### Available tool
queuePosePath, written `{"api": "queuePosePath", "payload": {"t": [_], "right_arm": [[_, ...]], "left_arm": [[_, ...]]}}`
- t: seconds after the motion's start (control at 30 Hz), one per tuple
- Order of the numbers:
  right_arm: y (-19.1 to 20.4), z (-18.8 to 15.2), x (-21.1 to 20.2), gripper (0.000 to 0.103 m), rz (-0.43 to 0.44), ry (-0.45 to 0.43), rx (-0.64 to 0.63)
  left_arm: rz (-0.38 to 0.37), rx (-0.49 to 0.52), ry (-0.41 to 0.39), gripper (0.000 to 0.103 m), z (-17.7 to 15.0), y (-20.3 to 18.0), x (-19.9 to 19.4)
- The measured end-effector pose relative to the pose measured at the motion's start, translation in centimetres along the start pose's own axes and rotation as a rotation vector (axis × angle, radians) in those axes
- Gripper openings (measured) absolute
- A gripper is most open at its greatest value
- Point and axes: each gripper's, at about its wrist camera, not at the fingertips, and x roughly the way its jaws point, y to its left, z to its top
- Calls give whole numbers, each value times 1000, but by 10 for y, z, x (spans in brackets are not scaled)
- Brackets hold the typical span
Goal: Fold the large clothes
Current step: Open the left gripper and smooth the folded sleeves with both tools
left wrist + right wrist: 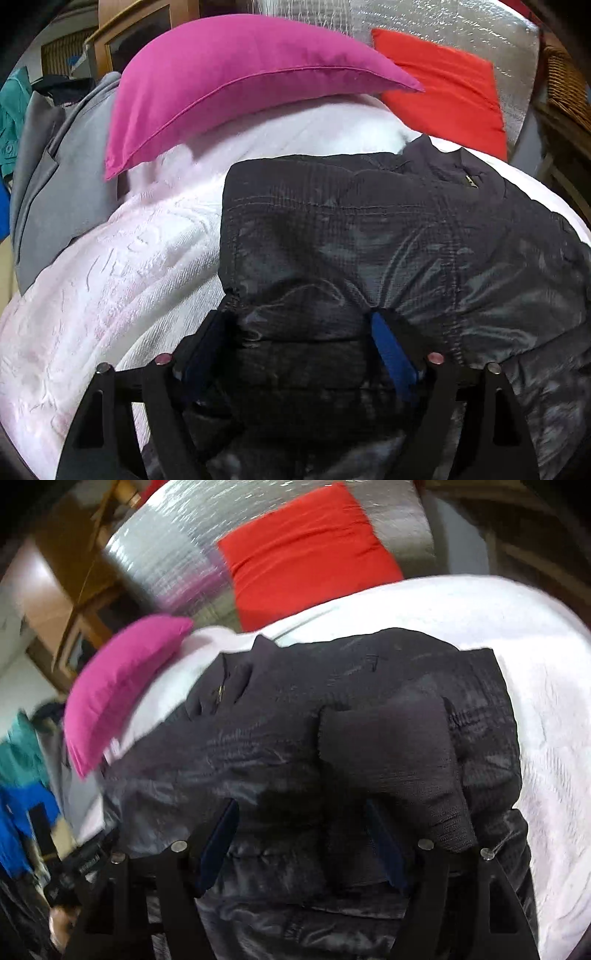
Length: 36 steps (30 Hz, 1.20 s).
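- I've got the black jacket (369, 236) lying flat on the white blanket (122, 266), collar end away from me toward the red cushion (443, 88), hem end right under both tools.
- Left gripper (295, 332): jaws spread wide, straddling a bunched fold at the jacket's near edge. Cloth sits between the blue pads (391, 350), but I don't see them pinching it, so I'm calling it released.
- Right gripper (303, 834): also spread apart, hovering over the near edge, with a folded-over sleeve (391, 760) lying just ahead of its outer finger. Nothing clamped there either.
- The relation that counts: the jacket's long axis runs straight away from me, hem to collar, and both grippers sit at the hem, 1 on each side, about equally near.
- My read: the next fold goes forward, hem carried toward the collar by the pink cushion (236, 85).
- This view is blurred, so contact on the right is a judgement.
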Motion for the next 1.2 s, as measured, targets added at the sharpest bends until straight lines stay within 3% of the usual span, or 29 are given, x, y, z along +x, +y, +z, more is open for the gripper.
{"api": "queuePosePath", "payload": {"t": [0.2,0.27,0.37,0.5,0.6,0.63,0.73,0.77,0.87,1.03,1.1,1.2], "right_arm": [[9,6,-5,74,-52,26,-14],[21,9,-20,74,-74,-26,-37],[45,13,-44,77,-24,-109,-81],[93,10,-36,79,15,-94,-236],[114,-9,-12,79,-82,-54,-369],[115,-14,-2,79,-113,-32,-390],[100,-30,30,80,-154,72,-386],[96,-32,29,80,-141,54,-379],[94,-33,27,81,-137,50,-366],[86,-35,22,81,-131,44,-357],[84,-34,15,81,-120,45,-353],[92,-31,1,81,-115,-11,-339]], "left_arm": [[-41,0,29,85,7,13,-15],[-78,-43,-40,85,11,27,-42],[-89,-93,-138,85,24,46,-67],[-136,-141,-63,85,54,66,-39],[-158,-164,5,85,69,76,-7],[-152,-158,19,80,72,76,1],[-113,-104,91,65,79,70,30],[-111,-97,124,61,80,70,42],[-64,-77,145,60,79,67,62],[5,-54,126,60,84,56,60],[36,-44,70,60,86,53,40],[17,-15,-57,62,76,49,-15]]}}
